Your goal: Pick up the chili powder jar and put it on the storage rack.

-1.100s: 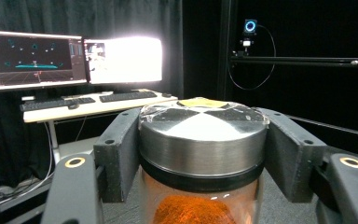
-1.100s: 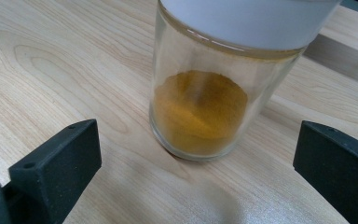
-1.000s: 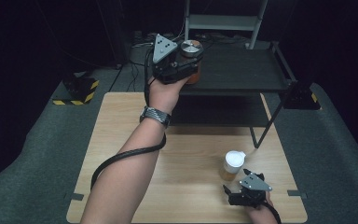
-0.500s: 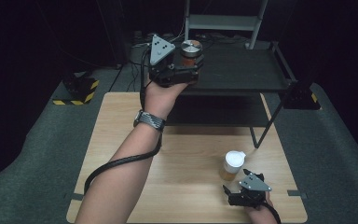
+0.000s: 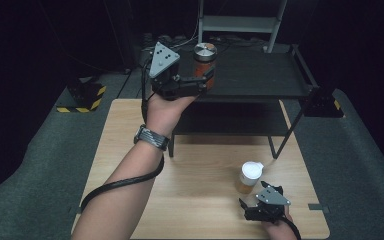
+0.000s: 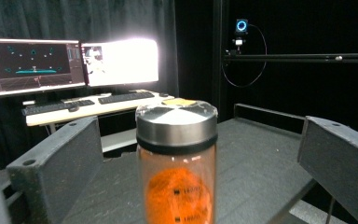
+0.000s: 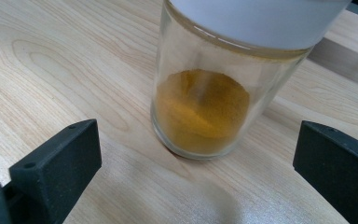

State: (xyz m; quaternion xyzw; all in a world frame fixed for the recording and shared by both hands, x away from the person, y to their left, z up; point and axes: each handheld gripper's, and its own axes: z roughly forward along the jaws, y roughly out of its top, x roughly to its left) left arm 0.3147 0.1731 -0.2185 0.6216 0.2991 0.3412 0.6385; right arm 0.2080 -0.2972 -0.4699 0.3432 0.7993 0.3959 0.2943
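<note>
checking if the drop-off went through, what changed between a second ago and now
The left gripper has just been opening: it let go of the steel-lidded jar, which now stands on the black shelf between wide-open jaws. The left hand drew back slightly. The right gripper and white-lidded jar stayed put on the table.

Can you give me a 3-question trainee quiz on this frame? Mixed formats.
1. True or false: the left gripper is clamped on the metal-lidded jar.
2. Where does the metal-lidded jar stand? A) on the wooden table B) on the black shelf C) held in the air
3. What is in the white-lidded jar in front of the right gripper?

Key
1. False: the jaws stand wide on either side of the jar, clear of it, having just opened.
2. B: it stands upright on the black shelf.
3. A yellow-orange powder, lying low in the glass; the jar stands on the wooden table.
</note>
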